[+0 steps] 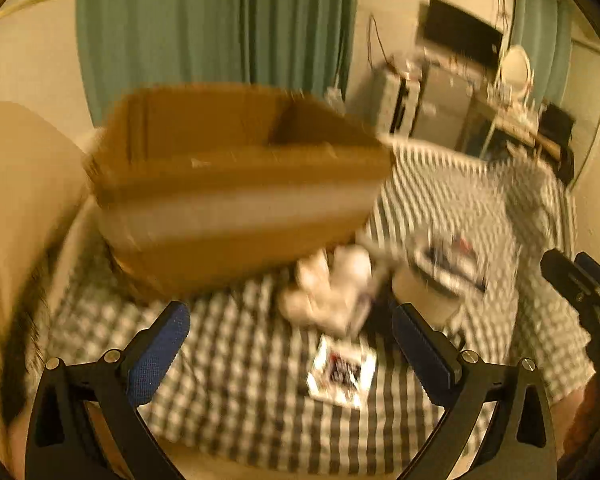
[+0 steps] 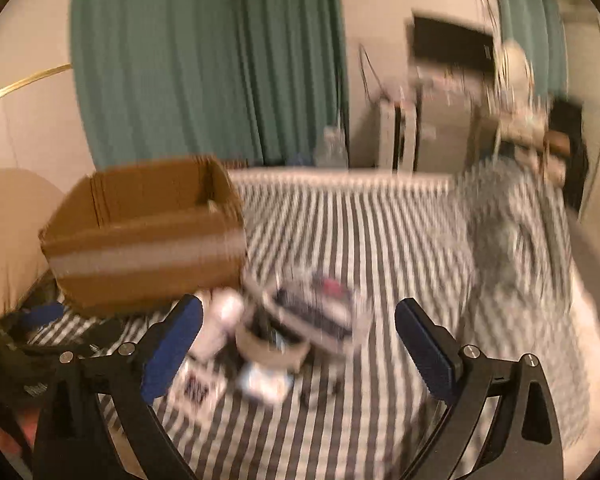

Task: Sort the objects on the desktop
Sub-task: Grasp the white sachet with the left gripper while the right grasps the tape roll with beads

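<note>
Both frames heavily motion-blurred. Landmark: open brown cardboard box (image 1: 236, 184) with a pale tape band, sitting on the black-and-white checked bedcover (image 1: 236, 408).

Left gripper (image 1: 290, 350): blue-padded jaws spread wide, nothing between them, nothing held. Right gripper (image 2: 298, 344): same, jaws wide apart and empty; its dark body also shows at the far right edge of the left view.

Task things lie in a loose clutter just in front of the box, toward its right corner: a soft white lumpy item (image 1: 328, 288), possibly a plush or wadded cloth, too blurred to tell; a flat white printed packet (image 1: 342, 374) nearer the camera than that; a round beige tub-like container (image 2: 270, 350) with a flat dark-printed pouch (image 2: 316, 312) leaning over it; a white bottle-like thing (image 2: 220, 320) beside the tub on the box side. The part of the box's inside that shows looks empty, so sorting seems barely begun, as a guess.

Risks:
- Items touch or overlap, so a wide-open closing could pinch two at once, or drag the pouch off the tub.
- The flat packet lies flush on soft bedding; the pads may grab fabric instead.
- The tub could tip if nudged on its side.
- Both grippers aim at the same pile, so a collision is possible.
</note>
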`<state>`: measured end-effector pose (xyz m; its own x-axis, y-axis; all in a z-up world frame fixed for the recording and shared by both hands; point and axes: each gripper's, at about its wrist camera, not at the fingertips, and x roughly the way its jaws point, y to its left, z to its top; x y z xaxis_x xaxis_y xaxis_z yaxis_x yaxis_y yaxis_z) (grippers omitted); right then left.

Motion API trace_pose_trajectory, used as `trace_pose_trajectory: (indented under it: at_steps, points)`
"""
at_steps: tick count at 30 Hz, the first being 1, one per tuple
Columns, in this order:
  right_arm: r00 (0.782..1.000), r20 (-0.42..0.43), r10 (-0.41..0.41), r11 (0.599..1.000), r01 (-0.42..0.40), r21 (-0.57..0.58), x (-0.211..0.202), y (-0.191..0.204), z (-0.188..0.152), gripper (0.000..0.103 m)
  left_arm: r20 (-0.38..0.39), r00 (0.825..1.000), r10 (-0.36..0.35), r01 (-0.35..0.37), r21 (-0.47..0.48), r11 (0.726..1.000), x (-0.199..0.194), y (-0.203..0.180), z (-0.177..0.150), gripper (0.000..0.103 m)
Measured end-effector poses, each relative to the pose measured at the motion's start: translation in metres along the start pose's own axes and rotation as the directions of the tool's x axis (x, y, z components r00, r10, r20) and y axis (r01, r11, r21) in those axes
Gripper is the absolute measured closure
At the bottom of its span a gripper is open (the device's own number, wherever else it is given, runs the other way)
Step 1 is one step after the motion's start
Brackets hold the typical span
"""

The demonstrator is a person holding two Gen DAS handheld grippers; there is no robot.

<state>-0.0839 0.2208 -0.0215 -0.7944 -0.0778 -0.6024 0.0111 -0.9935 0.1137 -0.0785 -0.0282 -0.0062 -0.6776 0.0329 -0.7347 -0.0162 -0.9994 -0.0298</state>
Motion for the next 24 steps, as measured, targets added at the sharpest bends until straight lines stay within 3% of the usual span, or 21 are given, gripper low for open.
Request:
trace_pose_trajectory:
  at_steps: [6, 9, 16, 19, 22, 24]
  points:
    - [0.991, -0.136, 0.018, 0.998, -0.009, 0.069, 0.028, -0.024, -0.037, 0.006, -0.047, 0.997, -0.061, 0.064, 0.062, 0.996, 0.035, -0.03, -0.038, 0.0]
    - [0.989, -0.146, 0.039, 0.996, -0.027, 0.085, 0.037, -0.028, -0.039, 0.006, -0.038, 0.997, -0.067, 0.072, 0.132, 0.989, 0.05, -0.041, -0.05, 0.0]
    - [0.979, -0.198, 0.053, 0.994, -0.033, 0.102, 0.057, -0.029, -0.042, 0.006, -0.112, 0.993, -0.05, 0.069, 0.173, 0.983, 0.092, -0.039, -0.062, 0.0]
    - [0.977, -0.205, 0.056, 0.996, -0.039, 0.085, 0.064, -0.024, -0.038, 0.006, -0.169, 0.984, -0.06, 0.086, 0.152, 0.985, 0.107, -0.036, -0.061, 0.006]
    - [0.972, -0.227, 0.061, 0.998, -0.052, 0.048, 0.078, -0.012, -0.035, 0.006, -0.173, 0.982, -0.071, 0.097, 0.148, 0.984, 0.11, -0.037, -0.059, 0.011]
    - [0.967, -0.244, 0.069, 0.997, -0.062, 0.037, 0.088, -0.005, -0.034, 0.006, -0.168, 0.982, -0.09, 0.114, 0.142, 0.983, 0.108, -0.036, -0.056, 0.039]
